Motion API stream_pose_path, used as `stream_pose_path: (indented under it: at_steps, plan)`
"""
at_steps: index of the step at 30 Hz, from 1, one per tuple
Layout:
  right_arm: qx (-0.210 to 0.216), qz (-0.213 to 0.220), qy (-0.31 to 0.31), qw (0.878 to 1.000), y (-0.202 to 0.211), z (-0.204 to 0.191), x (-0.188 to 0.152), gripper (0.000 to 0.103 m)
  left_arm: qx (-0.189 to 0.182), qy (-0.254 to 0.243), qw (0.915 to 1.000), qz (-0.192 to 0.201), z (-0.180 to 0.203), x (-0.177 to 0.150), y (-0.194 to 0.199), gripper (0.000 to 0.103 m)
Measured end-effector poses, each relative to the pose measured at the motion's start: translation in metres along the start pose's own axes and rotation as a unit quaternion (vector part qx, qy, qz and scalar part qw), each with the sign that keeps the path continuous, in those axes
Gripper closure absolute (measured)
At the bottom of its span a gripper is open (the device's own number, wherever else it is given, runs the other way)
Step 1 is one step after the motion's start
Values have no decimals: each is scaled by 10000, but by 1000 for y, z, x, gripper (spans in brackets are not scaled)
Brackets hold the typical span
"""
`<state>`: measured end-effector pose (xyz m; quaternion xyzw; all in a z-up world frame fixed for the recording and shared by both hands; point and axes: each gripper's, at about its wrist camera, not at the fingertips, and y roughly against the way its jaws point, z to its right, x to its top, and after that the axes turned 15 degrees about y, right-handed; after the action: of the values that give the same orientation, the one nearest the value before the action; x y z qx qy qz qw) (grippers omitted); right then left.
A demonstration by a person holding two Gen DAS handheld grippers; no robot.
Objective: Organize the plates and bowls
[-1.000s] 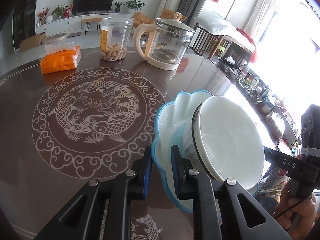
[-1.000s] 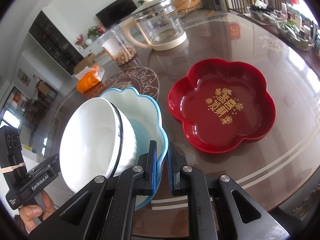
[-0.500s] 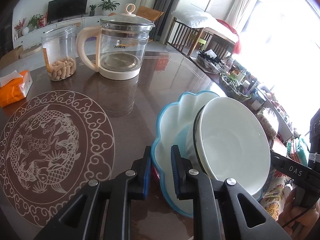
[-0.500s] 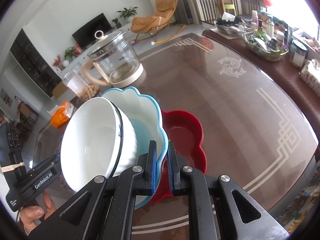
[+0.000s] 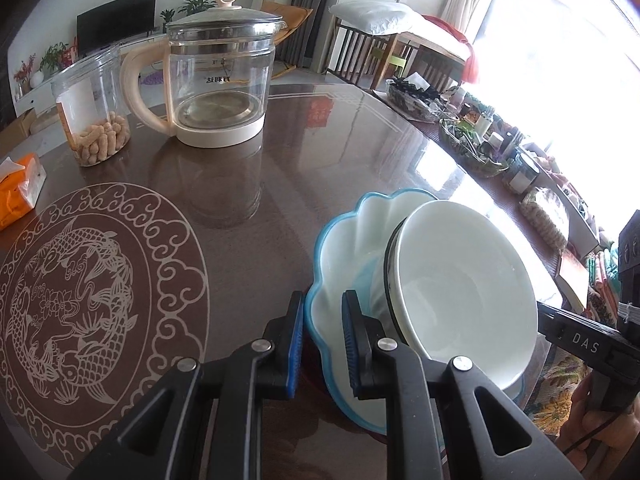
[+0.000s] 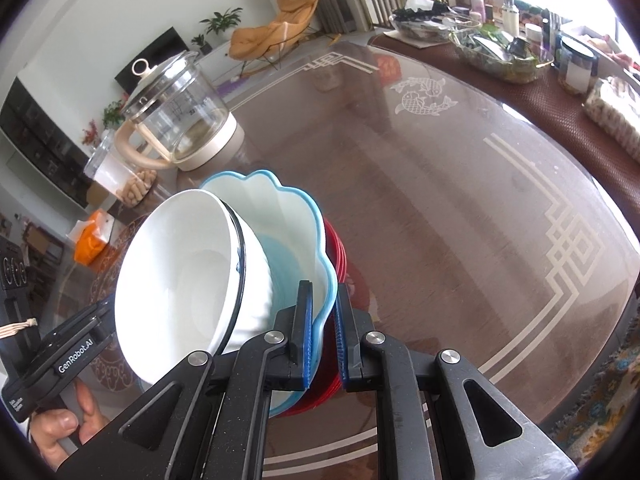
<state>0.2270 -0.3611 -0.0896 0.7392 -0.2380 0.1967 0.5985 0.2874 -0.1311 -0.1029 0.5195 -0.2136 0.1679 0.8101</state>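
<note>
A white bowl (image 5: 460,292) with a dark rim sits tilted inside a blue-edged scalloped plate (image 5: 344,248). My left gripper (image 5: 320,344) is shut on the plate's near rim. My right gripper (image 6: 322,332) is shut on the opposite rim of the same plate (image 6: 280,208), with the white bowl (image 6: 180,280) to its left. Under the blue plate a red flower-shaped plate (image 6: 338,248) shows at the right edge on the brown table. Whether the blue plate touches the red one I cannot tell.
A glass kettle (image 5: 218,80) with a cream base, a clear jar of peanuts (image 5: 94,108) and an orange tissue pack (image 5: 18,190) stand at the far left. Baskets of small items (image 6: 500,48) crowd the far right table edge. A fish medallion (image 5: 88,304) marks the table centre.
Both grippers carried the blue plate and white bowl to the right, over the red plate, which went from fully visible to almost hidden beneath the blue plate.
</note>
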Motion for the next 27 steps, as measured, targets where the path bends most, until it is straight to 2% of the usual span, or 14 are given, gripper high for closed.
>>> stream_pose_path:
  at_steps: [5,7,8,9,10,11,12,14,17,18,19,23,27]
  plan:
    - [47,15,100,9999,0,-1,2,86,239,-67,9992,299,-1,2,9,84]
    - [92,71,92,9999,4,-1,3,79,315,-5,9990,329,-6,4,13,77]
    - [111,133,84,9998,7,-1,4,76,411,8,9984,380,-9,4,16,66]
    - [59,211,84,9997,12,-1,5,67,523,12,9975,471,-11,4,21,50]
    - [13,298,91,9995,17,-1,6,60,608,18,9964,595,-14,3,28,43]
    - [-10,387,94,9992,23,-1,7,59,677,10,9949,747,-16,1,36,33]
    - [-23,466,104,9989,29,-1,7,57,757,-27,9931,900,-17,-2,45,27]
    - [-119,628,163,9978,45,-4,6,44,905,-181,9889,1166,-17,-10,65,20]
    - [-328,933,277,9947,75,-15,-4,39,1110,-412,9815,1504,-14,-27,96,10]
    - [-411,1000,301,9937,84,-21,-10,33,1157,-449,9796,1580,-13,-34,107,5]
    - [-534,1061,334,9924,93,-27,-16,30,1179,-448,9782,1651,-11,-41,117,2]
    - [-895,1156,448,9883,122,-55,-51,30,1183,-424,9755,1808,0,-76,157,0]
    - [-856,867,297,9921,139,-76,-98,30,1523,-525,9751,1521,12,-111,178,0]
